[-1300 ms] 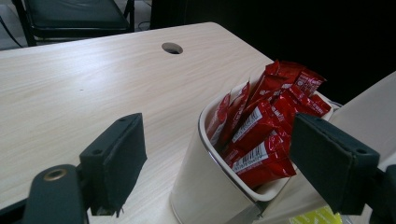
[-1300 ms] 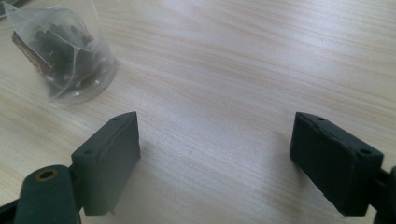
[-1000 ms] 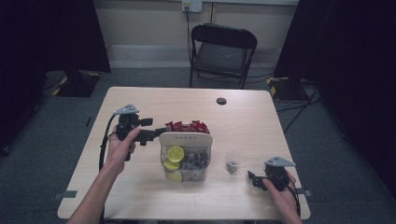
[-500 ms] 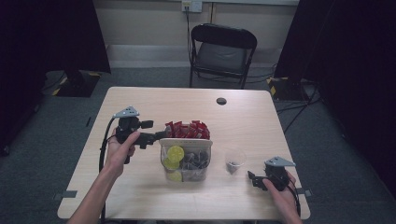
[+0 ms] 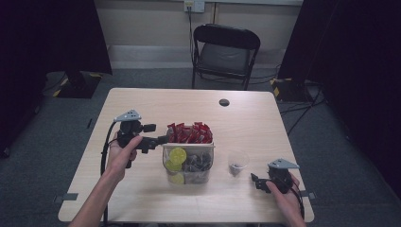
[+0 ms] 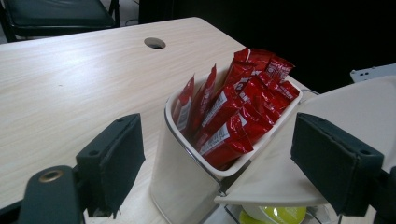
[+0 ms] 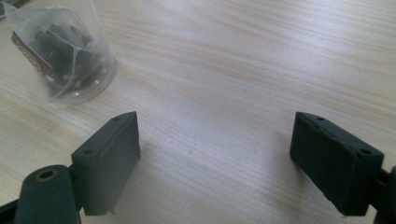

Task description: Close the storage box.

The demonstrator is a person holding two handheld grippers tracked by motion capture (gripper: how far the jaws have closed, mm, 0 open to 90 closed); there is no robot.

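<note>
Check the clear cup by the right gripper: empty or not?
Not empty. The clear cup stands upright with a tea bag of dark leaves inside it.

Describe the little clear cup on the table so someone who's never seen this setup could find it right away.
Start at the light wooden table and find the clear organizer bin near its middle, holding red packets and yellow-green pieces. Just right of that bin, apart from it and ahead of the right gripper, stands the small clear plastic cup. It is the lone round transparent thing, holding one dark tea bag.
</note>
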